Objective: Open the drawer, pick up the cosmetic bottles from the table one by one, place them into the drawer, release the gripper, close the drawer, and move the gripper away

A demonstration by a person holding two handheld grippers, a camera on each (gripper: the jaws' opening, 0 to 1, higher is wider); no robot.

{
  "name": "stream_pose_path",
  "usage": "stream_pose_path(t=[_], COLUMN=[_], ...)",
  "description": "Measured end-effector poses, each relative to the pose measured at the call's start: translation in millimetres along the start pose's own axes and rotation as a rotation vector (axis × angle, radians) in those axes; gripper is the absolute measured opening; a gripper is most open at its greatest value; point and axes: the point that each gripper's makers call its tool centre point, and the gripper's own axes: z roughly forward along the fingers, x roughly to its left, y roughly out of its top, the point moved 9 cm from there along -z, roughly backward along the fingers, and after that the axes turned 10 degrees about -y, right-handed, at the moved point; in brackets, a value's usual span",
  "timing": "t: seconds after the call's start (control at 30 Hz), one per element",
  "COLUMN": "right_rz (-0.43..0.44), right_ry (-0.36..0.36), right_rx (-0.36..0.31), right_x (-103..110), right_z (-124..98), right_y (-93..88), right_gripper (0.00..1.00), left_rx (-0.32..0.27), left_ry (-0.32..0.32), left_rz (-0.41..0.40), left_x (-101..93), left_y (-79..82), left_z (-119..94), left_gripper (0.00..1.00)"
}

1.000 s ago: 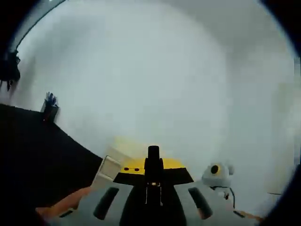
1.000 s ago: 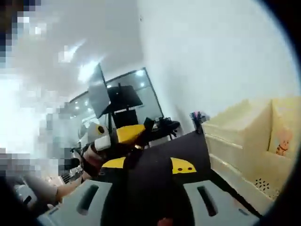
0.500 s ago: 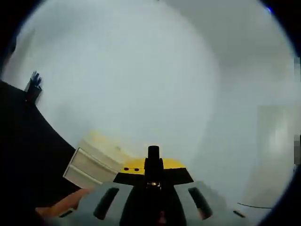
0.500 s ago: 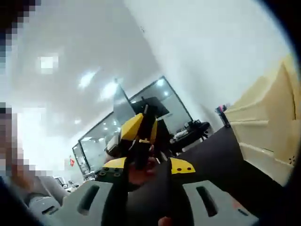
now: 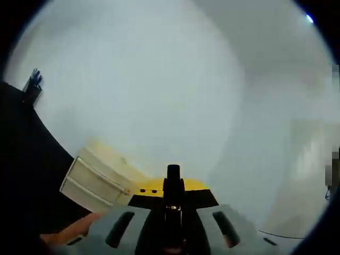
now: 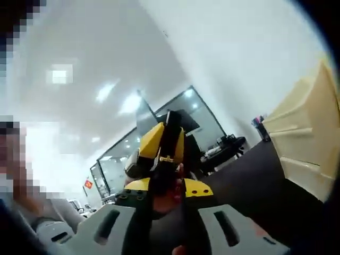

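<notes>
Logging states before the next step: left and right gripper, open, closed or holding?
Left gripper: closed, holding nothing visible.
Right gripper: cannot be told; the other gripper sits in front of it.

Two hand-held grippers were in frame: the left hand-held gripper (image 5: 173, 172) and the right hand-held gripper (image 6: 159, 199). One cream drawer unit (image 5: 90, 180) stood on one dark counter (image 5: 32, 170). One small pen holder (image 5: 33, 85) sat far off. No cosmetic bottle could be made out.
</notes>
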Motion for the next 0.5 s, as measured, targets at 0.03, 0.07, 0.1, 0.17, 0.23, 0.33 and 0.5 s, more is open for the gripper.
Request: stream_pose_path(t=[0.03,0.07,0.1,0.17,0.23,0.33,0.5], right_rz=[0.002,0.007,0.007,0.01,0.008,0.011,0.014], right_ry=[0.005,0.01,0.011,0.017,0.022,0.027,0.03], right_rx=[-0.004,-0.004,-0.009,-0.015,-0.017,-0.012,-0.005], right_x=[0.7,1.7,2.2,2.9,3.8,4.7,5.4], right_z=[-0.1,-0.3,-0.4,-1.0,-1.1,-0.7,-0.2], right_y=[0.6,0.6,1.2,2.5,3.0,1.5,0.9], right_gripper=[0.14,0.13,0.13,0.11,0.1,0.1,0.09], left_rx=[0.002,0.004,0.008,0.008,0.008,-0.002,-0.004], left_ry=[-0.002,-0.003,-0.007,-0.011,-0.015,-0.024,-0.031], left_rz=[-0.001,-0.005,-0.008,-0.013,-0.018,-0.037,-0.042], left_x=[-0.2,-0.2,-0.4,-0.7,-0.6,-0.2,-0.6], left_y=[-0.3,-1.0,-2.0,-2.8,-3.3,-2.7,-1.9], left_z=[0.1,0.3,0.7,1.2,1.9,2.4,2.2], left_gripper=[0.08,0.08,0.08,0.08,0.08,0.08,0.08])
